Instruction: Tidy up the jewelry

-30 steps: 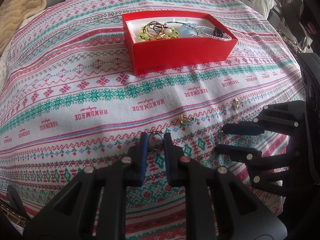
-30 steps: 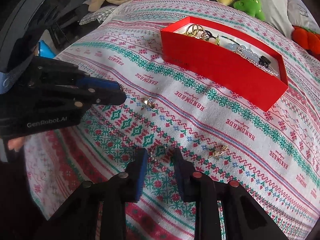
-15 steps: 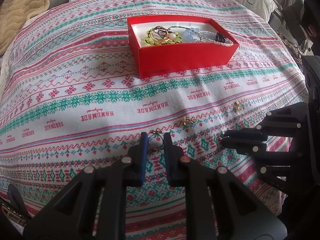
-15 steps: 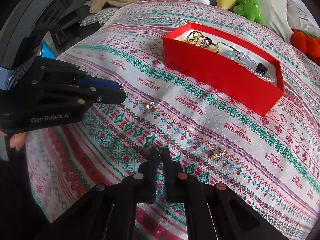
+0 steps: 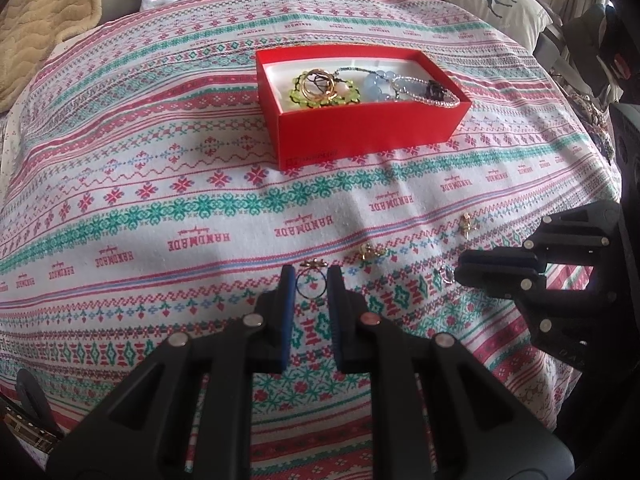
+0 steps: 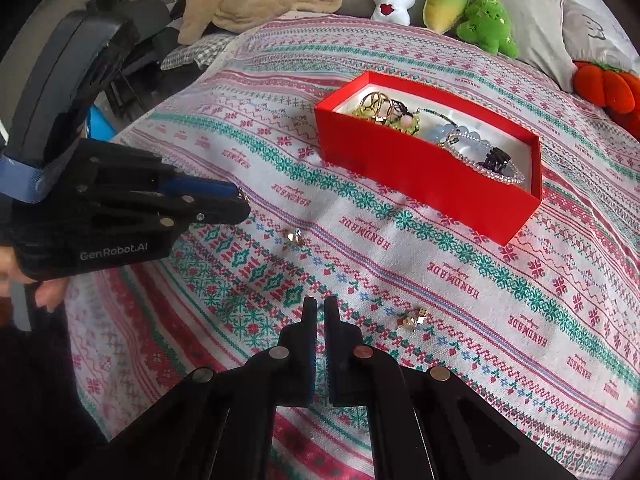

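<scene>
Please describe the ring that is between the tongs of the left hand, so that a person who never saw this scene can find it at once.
Start at the red box of jewelry on the patterned bedspread, then come down toward the near edge to the left tongs. The ring sits upright between their blue pads. Unlike the small gold pieces lying loose on the cloth to its right, it is a thin dark hoop with a small gold ornament on top.

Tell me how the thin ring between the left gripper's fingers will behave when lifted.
The ring looks like thin wire, so probably light and easily bent. Its narrow round band may slip or twist between the left gripper pads. The small gold ornament on top might tip it.
</scene>
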A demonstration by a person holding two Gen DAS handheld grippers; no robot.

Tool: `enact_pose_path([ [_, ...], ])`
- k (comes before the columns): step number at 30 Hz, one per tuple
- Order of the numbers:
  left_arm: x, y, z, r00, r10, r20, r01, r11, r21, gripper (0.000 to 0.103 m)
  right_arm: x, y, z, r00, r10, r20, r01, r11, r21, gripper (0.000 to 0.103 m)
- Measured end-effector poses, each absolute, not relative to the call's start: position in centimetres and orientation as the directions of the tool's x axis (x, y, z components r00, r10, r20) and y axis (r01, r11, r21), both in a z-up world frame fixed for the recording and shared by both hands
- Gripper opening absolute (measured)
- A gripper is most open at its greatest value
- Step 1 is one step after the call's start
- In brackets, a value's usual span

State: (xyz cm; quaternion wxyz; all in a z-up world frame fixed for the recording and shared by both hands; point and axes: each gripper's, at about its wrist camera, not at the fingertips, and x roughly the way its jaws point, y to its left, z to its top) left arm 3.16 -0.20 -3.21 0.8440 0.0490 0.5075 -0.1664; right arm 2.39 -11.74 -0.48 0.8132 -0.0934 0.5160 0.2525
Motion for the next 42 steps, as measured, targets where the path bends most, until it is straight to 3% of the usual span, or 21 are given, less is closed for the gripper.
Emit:
enact_pose_path([
  [4,3.1,-0.3,-3.4,0.424,-0.228,-0.876,0.333,0.939,-0.084,0.017,2.4,-11.9,-0.8,0.327,0.321,-0.889,-0.495,0.859,0.129,0.017],
  [15,3.2,-0.9,-4.0,0.412,-0.228,-0.882,0.344,0.936,-0.081,0.017,2.7,-11.3,-2.5,0.296,0.263,-0.918,-0.502,0.861,0.085,0.017],
  [18,3.2,-0.9,-4.1,0.408,-0.226,-0.885,0.342,0.936,-0.081,0.017,2.6,-11.3,-2.7,0.297,0.255,-0.92,-0.502,0.861,0.076,0.027],
  [20,3.2,-1.0,-4.2,0.407,-0.225,-0.885,0.343,0.936,-0.081,0.017,2.7,-11.3,-2.8,0.301,0.255,-0.919,-0.499,0.863,0.076,0.044],
  [21,3.2,-1.0,-4.2,0.407,-0.226,-0.885,0.343,0.936,-0.081,0.017,2.7,-11.3,-2.8,0.308,0.255,-0.917,-0.499,0.863,0.073,0.044],
  [25,3.1,-1.0,-4.2,0.407,-0.225,-0.885,0.342,0.936,-0.081,0.017,2.8,-11.2,-3.3,0.304,0.247,-0.92,-0.5,0.863,0.066,0.041],
  [28,3.2,-1.0,-4.2,0.408,-0.225,-0.885,0.342,0.936,-0.081,0.017,2.9,-11.0,-3.5,0.295,0.258,-0.92,-0.507,0.859,0.078,0.023],
  [30,3.2,-1.0,-4.1,0.408,-0.225,-0.885,0.343,0.936,-0.081,0.017,2.8,-10.9,-3.5,0.288,0.264,-0.921,-0.515,0.853,0.084,0.016],
  [42,3.5,-0.9,-3.1,0.433,-0.245,-0.868,0.339,0.936,-0.095,0.017,2.9,-11.5,-1.2,0.337,0.272,-0.902,-0.504,0.861,0.071,0.015],
])
